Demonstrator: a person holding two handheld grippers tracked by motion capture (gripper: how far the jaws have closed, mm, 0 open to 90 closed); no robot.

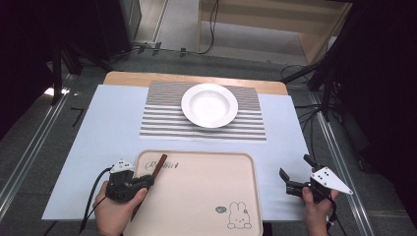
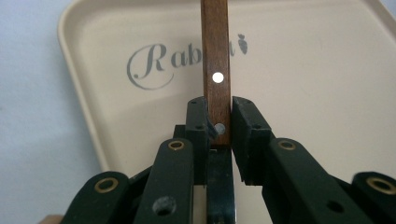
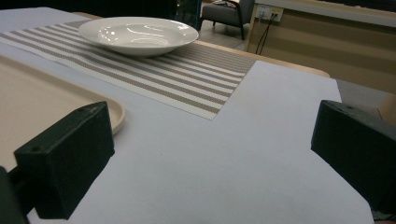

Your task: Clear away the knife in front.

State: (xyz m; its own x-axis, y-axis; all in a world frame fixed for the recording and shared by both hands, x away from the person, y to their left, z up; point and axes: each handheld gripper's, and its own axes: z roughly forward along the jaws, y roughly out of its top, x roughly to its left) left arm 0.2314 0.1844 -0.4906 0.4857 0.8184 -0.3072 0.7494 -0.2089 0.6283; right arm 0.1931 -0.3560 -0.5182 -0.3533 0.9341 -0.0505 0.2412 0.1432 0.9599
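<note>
A person sits at a table with a light blue cloth (image 1: 98, 147) over it. Each hand holds a black claw tool.

The left gripper (image 1: 142, 182) is at the near left, over the left edge of a flat beige plastic tray with rounded corners (image 1: 206, 196). Its two jaws are pulled in close and squeeze a thin brown wooden handle (image 1: 158, 166). In the left gripper view, the left gripper (image 2: 219, 123) pinches the near end of the handle (image 2: 215, 56), and the rest sticks out past the jaws over the tray (image 2: 317, 70). The handle has two small silver dots on it. It lies over the grey word "Rabbit" printed on the tray. A dark metal part runs back under the claw, but I cannot tell what it is. The person's left hand (image 1: 115, 214) wraps around the tool.

The tray has a little rabbit drawing (image 1: 238, 217) in its near right corner.

The right gripper (image 1: 295, 173) is at the near right, beside the tray and apart from it. Its jaws are spread wide and nothing is between them. It sits above the blue cloth. The right hand (image 1: 314, 209) holds it, and a grey three-cornered plate sits on top.

Farther back is a brown and white striped mat (image 1: 162, 118). A round white deep plate (image 1: 209, 105) sits on the mat, and nothing is in it. In the right gripper view the plate (image 3: 137, 35) is far off at the top left
</note>
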